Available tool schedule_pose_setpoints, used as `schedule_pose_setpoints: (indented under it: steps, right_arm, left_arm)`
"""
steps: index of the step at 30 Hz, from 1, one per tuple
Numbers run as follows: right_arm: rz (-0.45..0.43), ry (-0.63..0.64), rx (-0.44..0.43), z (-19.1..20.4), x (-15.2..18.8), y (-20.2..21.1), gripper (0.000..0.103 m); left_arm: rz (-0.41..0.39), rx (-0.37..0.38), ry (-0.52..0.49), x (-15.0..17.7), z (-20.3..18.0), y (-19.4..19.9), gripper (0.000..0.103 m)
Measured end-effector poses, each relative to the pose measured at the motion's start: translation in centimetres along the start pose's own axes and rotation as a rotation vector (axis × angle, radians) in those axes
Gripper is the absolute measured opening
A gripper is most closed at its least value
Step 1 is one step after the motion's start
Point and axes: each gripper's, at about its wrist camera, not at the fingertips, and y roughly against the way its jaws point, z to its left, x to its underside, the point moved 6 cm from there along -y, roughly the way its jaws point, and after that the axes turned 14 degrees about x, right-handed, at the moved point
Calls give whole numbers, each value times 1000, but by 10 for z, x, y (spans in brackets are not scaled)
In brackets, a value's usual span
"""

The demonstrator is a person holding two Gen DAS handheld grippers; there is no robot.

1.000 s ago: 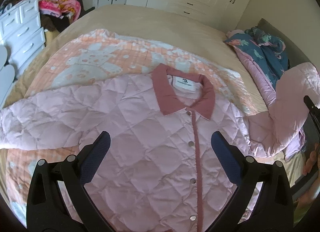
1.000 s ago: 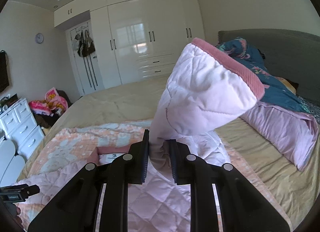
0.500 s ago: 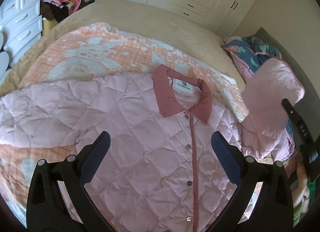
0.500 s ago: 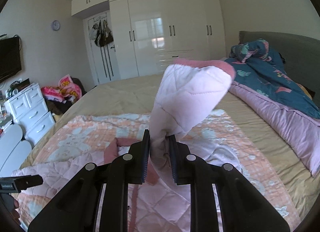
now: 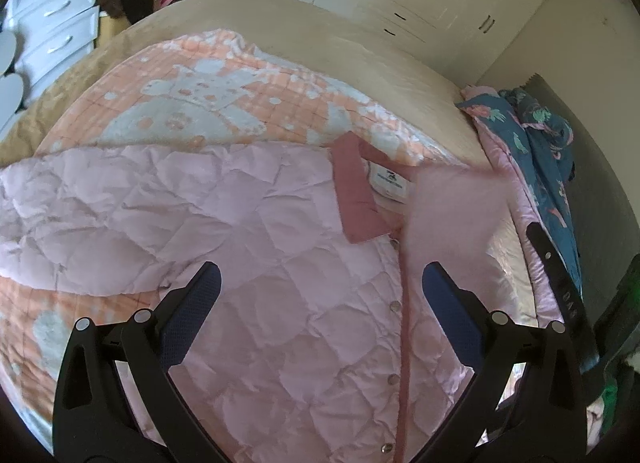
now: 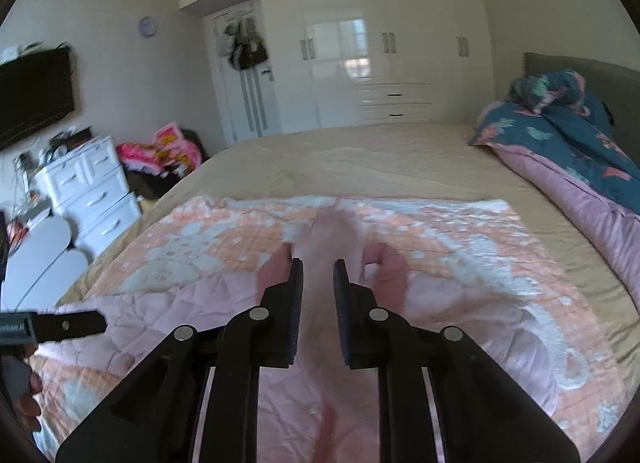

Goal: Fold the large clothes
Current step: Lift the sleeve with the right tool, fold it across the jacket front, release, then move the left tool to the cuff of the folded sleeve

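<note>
A: Your left gripper (image 5: 320,295) hangs with its jaws wide apart above the pink quilted jacket (image 5: 256,263), nothing between them.

B: And your right gripper (image 6: 316,295) is pinched on the jacket's sleeve (image 6: 320,263), over the collar (image 5: 356,195). The jacket lies on the orange blanket (image 5: 224,103).

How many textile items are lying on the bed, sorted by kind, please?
Quilted pink jackets: 1
Peach-and-white blankets: 1
Dark blue floral duvets: 1
Beige bedspreads: 1
Total: 4
</note>
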Motion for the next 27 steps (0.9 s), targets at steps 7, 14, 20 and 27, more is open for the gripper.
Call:
schedule_pose_setpoints:
  steps: [7,14,20,27]
  right_arm:
    - [61,56,-93,37,30,-7,15]
    - [179,26,-56,12,66,-25,26]
    - [250,-21,-16,-32,89,-24,48]
    - [301,-96,64,-94,100,-14,65]
  left_arm:
    - [-2,-11,55,2,27,-5,95]
    - [55,8,91,16,35,-33,95]
    - [152,80,167,50,33,-64,95]
    - [198,135,302,77,40,-96,95]
